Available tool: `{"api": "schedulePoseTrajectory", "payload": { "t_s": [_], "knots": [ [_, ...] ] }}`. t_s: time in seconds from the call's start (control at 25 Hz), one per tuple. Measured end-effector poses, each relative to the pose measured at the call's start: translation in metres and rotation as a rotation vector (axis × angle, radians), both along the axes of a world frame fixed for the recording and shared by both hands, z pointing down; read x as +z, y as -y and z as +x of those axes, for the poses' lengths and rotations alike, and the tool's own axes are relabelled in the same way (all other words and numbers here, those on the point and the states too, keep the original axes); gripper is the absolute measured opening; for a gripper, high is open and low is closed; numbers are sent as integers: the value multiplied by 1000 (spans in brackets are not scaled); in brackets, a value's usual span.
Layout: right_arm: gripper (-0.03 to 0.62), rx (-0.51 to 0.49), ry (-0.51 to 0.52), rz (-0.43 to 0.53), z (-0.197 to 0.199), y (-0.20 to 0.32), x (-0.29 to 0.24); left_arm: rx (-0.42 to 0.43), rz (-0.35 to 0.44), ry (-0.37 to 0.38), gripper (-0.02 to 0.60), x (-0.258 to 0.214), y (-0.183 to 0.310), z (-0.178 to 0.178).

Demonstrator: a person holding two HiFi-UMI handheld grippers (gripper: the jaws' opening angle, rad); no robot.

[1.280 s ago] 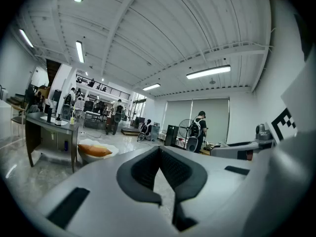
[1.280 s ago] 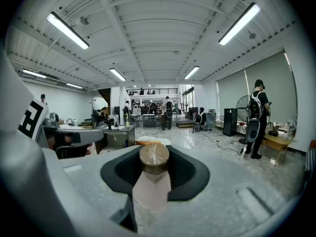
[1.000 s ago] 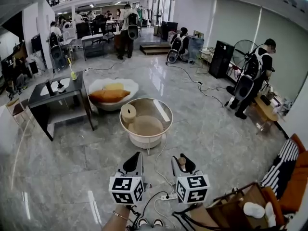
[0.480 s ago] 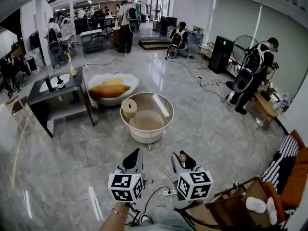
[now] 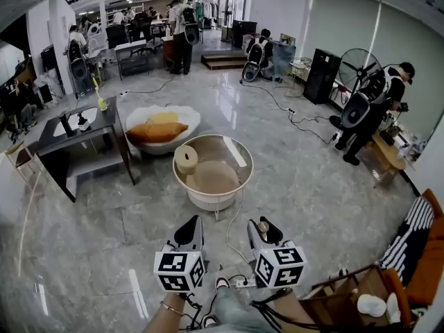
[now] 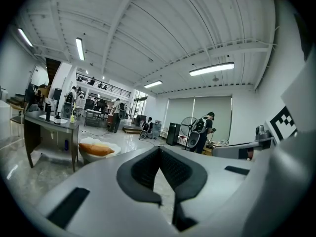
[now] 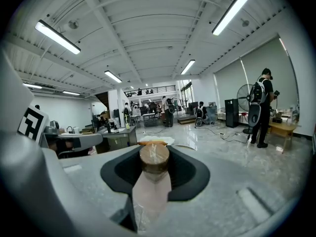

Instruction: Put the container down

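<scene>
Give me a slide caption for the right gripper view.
Right tool clamped on a translucent pinkish container with a brown round cap, pointing across a glossy grey floor.

The person with a backpack (image 5: 374,96), far to the right of the round desk (image 5: 215,148), is stepping farther from it and turning away. On the near side of the round desk, the wearer's foot (image 5: 222,283) is coming forward beside the power strip (image 5: 241,282). The left tool (image 5: 192,229) and the right tool (image 5: 258,233), which carries the container (image 5: 263,225), are edging slightly toward the round desk.
</scene>
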State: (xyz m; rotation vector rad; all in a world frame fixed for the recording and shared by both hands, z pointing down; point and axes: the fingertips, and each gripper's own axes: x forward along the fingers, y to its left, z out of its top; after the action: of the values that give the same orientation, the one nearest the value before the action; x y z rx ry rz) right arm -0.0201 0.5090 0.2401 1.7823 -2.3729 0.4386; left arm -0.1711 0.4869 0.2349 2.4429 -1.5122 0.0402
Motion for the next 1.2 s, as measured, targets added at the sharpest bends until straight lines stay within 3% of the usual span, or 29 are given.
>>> {"api": "schedulePoseTrajectory", "payload": {
  "t_s": [0.72, 1.2],
  "knots": [
    [132, -29, -40, -13, 45, 175, -7, -35, 5, -3, -5, -12, 174, 40],
    [132, 5, -5, -27, 76, 247, 4, -54, -20, 30, -5, 1, 243, 54]
  ]
}}
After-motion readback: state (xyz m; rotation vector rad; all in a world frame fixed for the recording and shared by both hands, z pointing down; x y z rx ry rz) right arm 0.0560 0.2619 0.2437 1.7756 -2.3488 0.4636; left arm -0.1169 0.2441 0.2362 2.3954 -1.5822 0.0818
